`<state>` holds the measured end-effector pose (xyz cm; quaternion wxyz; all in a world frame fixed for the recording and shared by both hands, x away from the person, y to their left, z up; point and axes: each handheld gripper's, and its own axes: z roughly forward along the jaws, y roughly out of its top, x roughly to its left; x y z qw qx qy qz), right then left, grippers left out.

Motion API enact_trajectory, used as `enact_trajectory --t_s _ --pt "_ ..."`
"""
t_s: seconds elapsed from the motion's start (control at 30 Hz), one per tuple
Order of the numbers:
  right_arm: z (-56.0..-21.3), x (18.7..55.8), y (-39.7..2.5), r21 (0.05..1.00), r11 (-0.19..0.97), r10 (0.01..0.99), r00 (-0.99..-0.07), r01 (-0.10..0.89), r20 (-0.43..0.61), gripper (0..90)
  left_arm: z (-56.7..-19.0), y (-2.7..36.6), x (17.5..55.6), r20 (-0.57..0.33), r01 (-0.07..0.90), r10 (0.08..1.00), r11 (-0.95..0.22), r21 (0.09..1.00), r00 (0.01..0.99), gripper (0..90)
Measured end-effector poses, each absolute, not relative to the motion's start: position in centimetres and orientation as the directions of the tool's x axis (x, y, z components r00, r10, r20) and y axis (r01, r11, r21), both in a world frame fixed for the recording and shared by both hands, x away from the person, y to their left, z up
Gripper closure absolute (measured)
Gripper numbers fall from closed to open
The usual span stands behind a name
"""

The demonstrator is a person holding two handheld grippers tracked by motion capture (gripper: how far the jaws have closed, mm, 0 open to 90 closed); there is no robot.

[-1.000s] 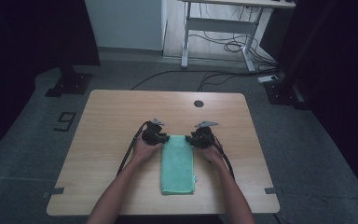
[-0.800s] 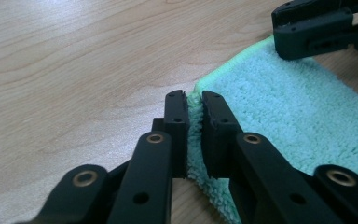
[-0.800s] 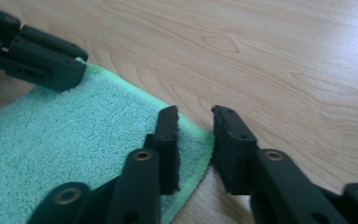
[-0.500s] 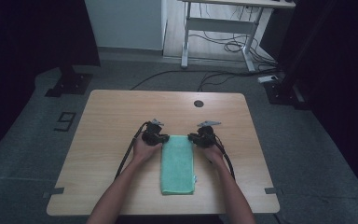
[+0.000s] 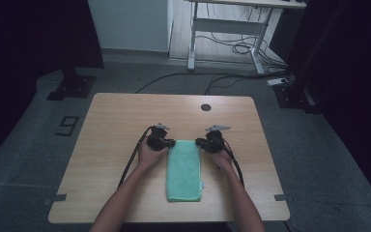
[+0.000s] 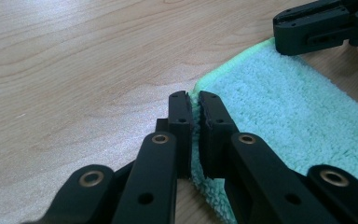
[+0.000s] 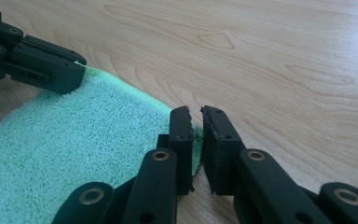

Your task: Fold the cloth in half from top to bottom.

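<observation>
Green towel: a folded towel (image 5: 184,170) is lying lengthwise on the near middle of the wooden desk (image 5: 116,121), its far short edge sitting between the two claws.
Left claw: the left claw (image 6: 193,126) is pinching the far left corner of the towel, jaws nearly together with only a thin strip of the hem showing between them.
Right claw: the right claw (image 7: 196,140) is gripping the far right corner in the same way, jaws narrow, with very little cloth inside them.
Grip depth: both bites are sitting on the outer edge only; in my judgement either corner could be slipping out once the towel is being lifted or pulled.
Layers: the towel is appearing folded, and I cannot tell how many layers each claw is holding; catching one layer only would be opening the fold unevenly.
Symmetry: the claws are standing level at matching corners; one hand moving ahead of the other would be skewing the cloth and spoiling a straight fold.
Drag: the pile is resting flat on the desk, so a low pull would likely be bunching the near end.
</observation>
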<state>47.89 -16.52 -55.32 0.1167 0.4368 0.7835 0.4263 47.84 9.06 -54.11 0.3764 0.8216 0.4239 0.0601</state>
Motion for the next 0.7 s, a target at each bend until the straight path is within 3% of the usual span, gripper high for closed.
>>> enact_trajectory --t_s 0.1,0.3,0.4,0.53,0.7 --pt "-55.3 47.9 -16.5 0.768 0.255 0.787 -0.588 0.587 0.189 77.3 -54.2 9.1 47.8 -0.227 0.654 0.743 -0.35 0.67 0.63 84.4" --pt "-55.3 47.7 -16.2 0.775 0.271 0.781 -0.601 0.571 0.17 55.1 -54.3 9.1 47.8 -0.229 0.653 0.743 -0.345 0.674 0.629 84.6" --pt "-55.3 47.6 -15.9 0.777 0.29 0.782 -0.607 0.559 0.145 49.2 -54.3 9.2 47.7 -0.232 0.652 0.743 -0.338 0.679 0.628 84.5" --pt "-55.2 47.3 -15.3 0.776 0.321 0.778 -0.619 0.543 0.111 48.6 -54.4 9.3 47.7 -0.236 0.652 0.742 -0.335 0.68 0.627 84.5" --pt "-55.2 47.2 -15.0 0.778 0.343 0.765 -0.637 0.527 0.094 58.2 -54.4 9.3 47.6 -0.235 0.65 0.741 -0.335 0.682 0.629 84.6"
